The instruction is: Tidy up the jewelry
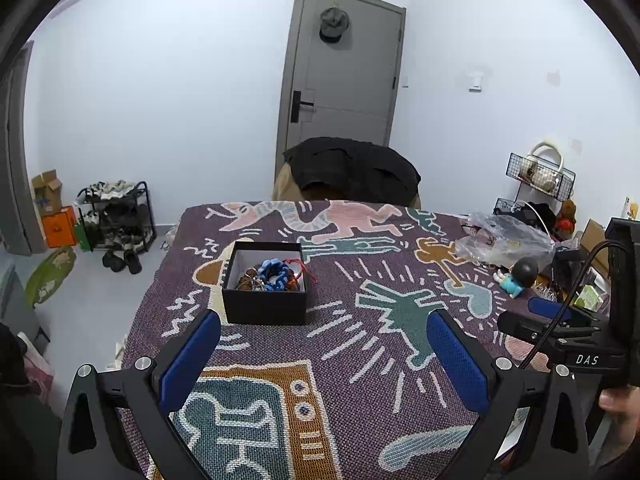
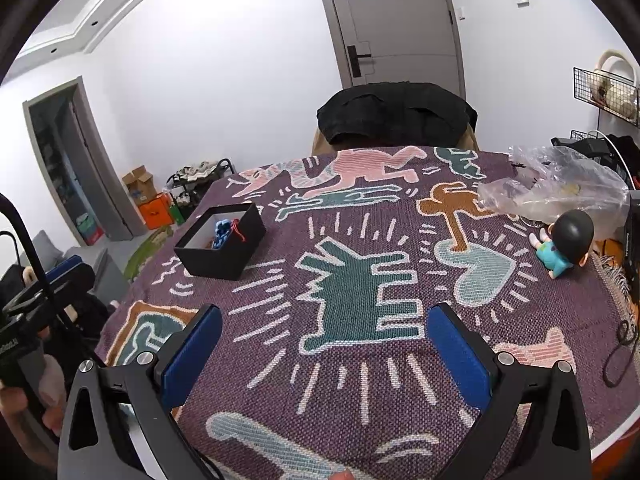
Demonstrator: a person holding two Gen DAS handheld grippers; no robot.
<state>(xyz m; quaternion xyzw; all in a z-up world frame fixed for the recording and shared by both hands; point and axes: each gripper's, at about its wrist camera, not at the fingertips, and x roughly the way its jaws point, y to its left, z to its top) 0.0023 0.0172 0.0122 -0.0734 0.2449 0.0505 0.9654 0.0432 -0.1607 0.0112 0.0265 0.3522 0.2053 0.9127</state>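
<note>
A black jewelry box point(image 1: 265, 300) point(image 2: 222, 249) stands open on the patterned cloth point(image 1: 360, 360) point(image 2: 360, 380), left of centre. Inside lie a blue chain bracelet point(image 1: 273, 276) point(image 2: 222, 231), a brown beaded bracelet point(image 1: 249, 277) and a red cord point(image 1: 305, 267) point(image 2: 237, 227). My left gripper point(image 1: 324, 332) hovers open just in front of the box, its blue pads empty. Over the cloth's middle, right of the box, my right gripper point(image 2: 325, 326) is open and holds nothing. The right gripper also shows at the right edge of the left wrist view, the left one at the left edge of the right wrist view.
A clear plastic bag point(image 1: 505, 237) point(image 2: 560, 188) and a small doll point(image 1: 517, 276) point(image 2: 565, 245) lie at the table's right side, with clutter and cables beyond. A chair with a black garment point(image 1: 352, 170) point(image 2: 396, 114) stands behind the table. Shoe rack point(image 1: 116, 220) on the floor, left.
</note>
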